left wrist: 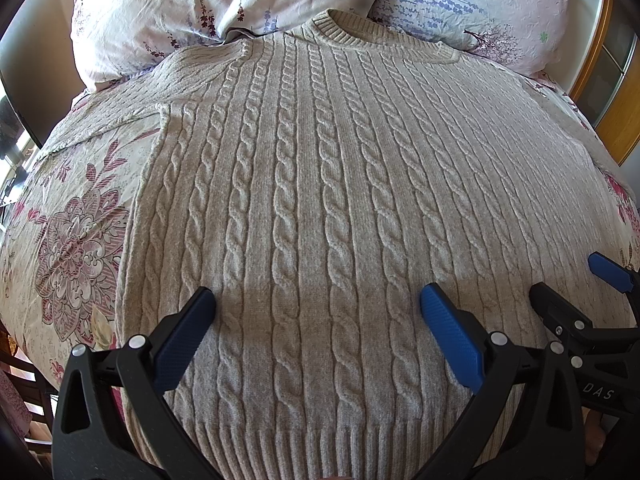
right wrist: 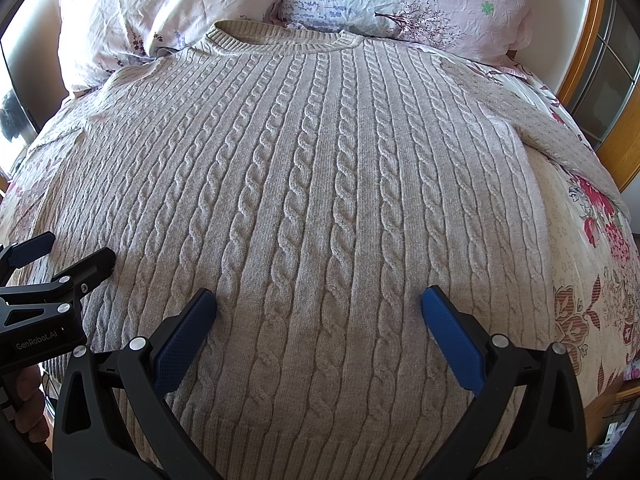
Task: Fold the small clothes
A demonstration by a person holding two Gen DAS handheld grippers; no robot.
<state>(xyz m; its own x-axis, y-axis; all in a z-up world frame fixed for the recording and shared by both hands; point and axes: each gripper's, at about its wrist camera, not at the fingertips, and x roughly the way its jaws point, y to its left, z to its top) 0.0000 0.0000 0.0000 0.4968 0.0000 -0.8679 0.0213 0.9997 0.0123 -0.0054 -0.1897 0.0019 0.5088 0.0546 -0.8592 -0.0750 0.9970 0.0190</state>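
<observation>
A beige cable-knit sweater [left wrist: 320,184] lies flat and spread out on the bed, collar away from me, ribbed hem nearest; it also shows in the right wrist view [right wrist: 320,184]. Its left sleeve [left wrist: 104,120] stretches out left, its right sleeve [right wrist: 568,140] out right. My left gripper [left wrist: 318,308] is open and empty above the lower part of the sweater. My right gripper [right wrist: 318,308] is open and empty above the same part, beside the left one. Each shows at the other's edge: right gripper [left wrist: 576,280], left gripper [right wrist: 68,252].
A floral bedsheet [left wrist: 72,240] covers the bed. Two floral pillows [left wrist: 200,4] [right wrist: 400,0] lie behind the collar. A wooden bed frame [right wrist: 616,128] stands at the right, and a dark chair back [left wrist: 28,380] at lower left.
</observation>
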